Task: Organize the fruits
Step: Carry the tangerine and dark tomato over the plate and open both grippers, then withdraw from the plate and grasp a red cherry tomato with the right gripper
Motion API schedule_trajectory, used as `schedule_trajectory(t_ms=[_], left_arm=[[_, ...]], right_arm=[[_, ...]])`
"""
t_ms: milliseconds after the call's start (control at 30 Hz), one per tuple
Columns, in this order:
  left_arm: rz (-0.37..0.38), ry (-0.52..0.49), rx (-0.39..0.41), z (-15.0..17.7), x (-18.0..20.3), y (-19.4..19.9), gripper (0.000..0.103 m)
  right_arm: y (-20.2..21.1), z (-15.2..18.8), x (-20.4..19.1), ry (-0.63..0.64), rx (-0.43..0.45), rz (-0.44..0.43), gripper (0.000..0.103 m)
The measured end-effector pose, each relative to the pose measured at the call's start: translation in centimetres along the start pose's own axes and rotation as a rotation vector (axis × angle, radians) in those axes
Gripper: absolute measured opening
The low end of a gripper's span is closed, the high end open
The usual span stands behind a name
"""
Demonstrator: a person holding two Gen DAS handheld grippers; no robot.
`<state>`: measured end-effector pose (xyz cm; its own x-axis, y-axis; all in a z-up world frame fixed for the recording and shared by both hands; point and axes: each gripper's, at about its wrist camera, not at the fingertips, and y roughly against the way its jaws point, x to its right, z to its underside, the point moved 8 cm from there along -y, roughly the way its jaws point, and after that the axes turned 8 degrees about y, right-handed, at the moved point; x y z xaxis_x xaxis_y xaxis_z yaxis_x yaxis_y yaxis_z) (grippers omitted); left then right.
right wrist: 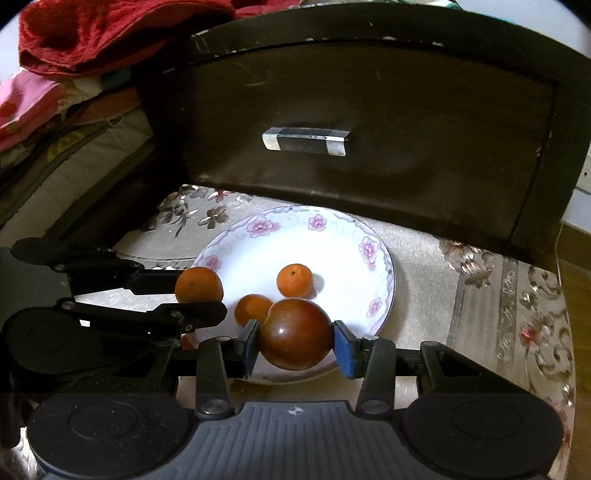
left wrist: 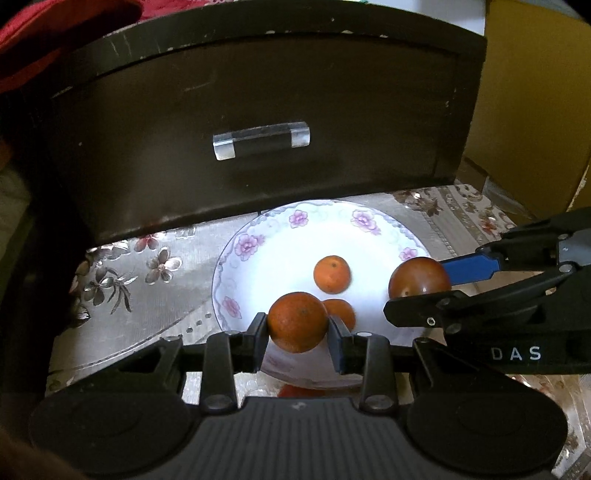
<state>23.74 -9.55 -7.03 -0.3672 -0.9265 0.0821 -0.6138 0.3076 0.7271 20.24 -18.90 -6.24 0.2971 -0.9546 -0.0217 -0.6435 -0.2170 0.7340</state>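
Above plate [left wrist: 236,266], orange [left wrist: 297,321] between left tool [left wrist: 297,332] fingers.

Left wrist view: the orange [left wrist: 297,321] held in the left tool [left wrist: 297,332] covers much of a second orange [left wrist: 341,312] behind it, and the plate [left wrist: 236,266] has its near rim lost behind the tool body. A reddish patch [left wrist: 299,392] below the plate is too cut off to name. Right wrist view: the dark red fruit [right wrist: 295,334] in the right tool [right wrist: 295,345] hides part of an orange [right wrist: 251,308]; the red cloth [right wrist: 110,33] runs off the top edge.
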Motion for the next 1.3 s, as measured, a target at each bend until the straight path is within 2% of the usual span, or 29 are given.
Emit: schedule_trajectory(t_ms=[300,533,733,1300], left_arm=[[-0.01,0.005,-0.01,0.1,0.0,-0.7,0.04],[-0.01,0.021,0.028,-0.9,-0.1,0.2,0.043],[-0.002,0.023,0.044,-1.1,-0.1,1.1,0.044],[0.024,0.007,0.021,1.2,0.3,3.6,0.044]], right_arm=[[-1.1,0.4,0.2,-0.003,-0.01,0.013,0.041],[-0.2,-0.5,0.4,-0.01,0.041,0.02,0.044],[0.4,-0.8,0.5,-0.013,0.048,0.025,0.045],[1.9,0.7,-0.9,0.014,0.023,0.008,0.046]])
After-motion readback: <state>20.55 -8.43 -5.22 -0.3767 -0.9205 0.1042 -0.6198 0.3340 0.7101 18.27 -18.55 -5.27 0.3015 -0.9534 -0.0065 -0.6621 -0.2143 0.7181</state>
